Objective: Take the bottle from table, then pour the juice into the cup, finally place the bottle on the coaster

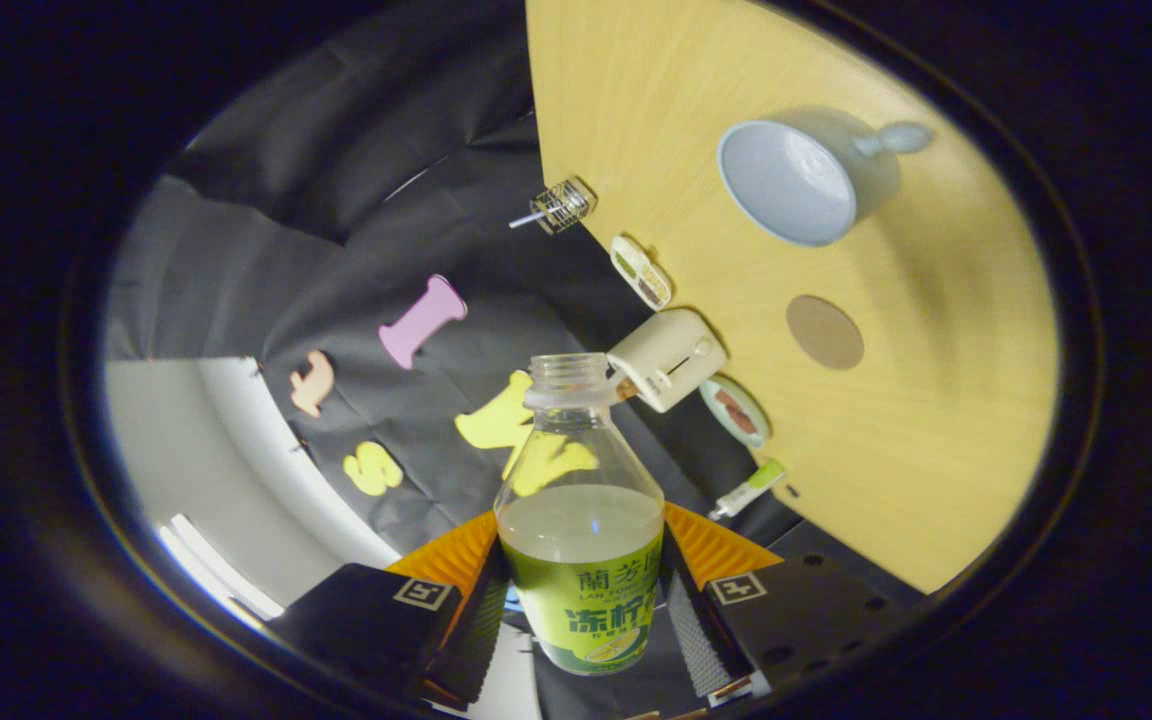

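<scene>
— What has the gripper (581, 600) got?
— The bottle (581, 520), uncapped, pinched at its label between both fingers, pale juice up to its shoulder. The whole view is tilted.
— And the cup (788, 182)?
— On the desk (936, 400), well beyond the bottle, mouth empty, handle pointing away.
— The coaster (824, 332)?
— A round brown disc between cup and bottle, bare. Along the desk's edge sit a toaster (666, 358), a small plate (736, 410) and a wire basket (564, 205).

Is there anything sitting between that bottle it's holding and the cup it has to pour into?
Nothing visible does. The bottle, uncapped, is clamped between the gripper's jaws, and bare table lies around the cup. The coaster lies flat nearby, and small items sit along the table's edge.
</scene>
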Demonstrator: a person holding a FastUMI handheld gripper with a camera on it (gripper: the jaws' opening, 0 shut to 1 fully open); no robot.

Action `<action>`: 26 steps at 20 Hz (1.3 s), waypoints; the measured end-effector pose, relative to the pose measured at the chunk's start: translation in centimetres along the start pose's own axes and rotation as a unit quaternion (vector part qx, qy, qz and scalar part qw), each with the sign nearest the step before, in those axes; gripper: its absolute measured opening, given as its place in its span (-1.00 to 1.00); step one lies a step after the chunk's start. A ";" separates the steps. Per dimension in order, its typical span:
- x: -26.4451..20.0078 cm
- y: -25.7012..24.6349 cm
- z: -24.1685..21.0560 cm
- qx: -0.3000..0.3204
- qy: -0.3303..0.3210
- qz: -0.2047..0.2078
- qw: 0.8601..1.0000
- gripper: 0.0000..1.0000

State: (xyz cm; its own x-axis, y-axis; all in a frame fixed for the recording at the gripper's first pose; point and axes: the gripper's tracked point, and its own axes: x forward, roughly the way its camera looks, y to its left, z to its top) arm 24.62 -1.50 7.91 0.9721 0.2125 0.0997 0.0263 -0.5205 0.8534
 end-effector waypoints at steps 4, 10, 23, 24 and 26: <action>1.9 -3.8 -0.6 -0.172 0.014 -0.068 0.983 0.57; 1.4 -4.8 0.5 -0.357 -0.005 -0.120 0.926 0.57; -0.2 4.7 -1.5 -0.781 -0.051 -0.139 0.607 0.59; 0.2 5.0 -2.1 -0.796 -0.053 -0.130 0.589 0.59; 1.1 4.9 -2.3 -0.818 -0.065 -0.138 0.555 0.60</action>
State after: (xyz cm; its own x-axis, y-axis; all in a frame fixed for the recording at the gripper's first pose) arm 25.32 -1.86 13.37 0.9951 -0.0199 -0.0964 0.0352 0.9866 0.1595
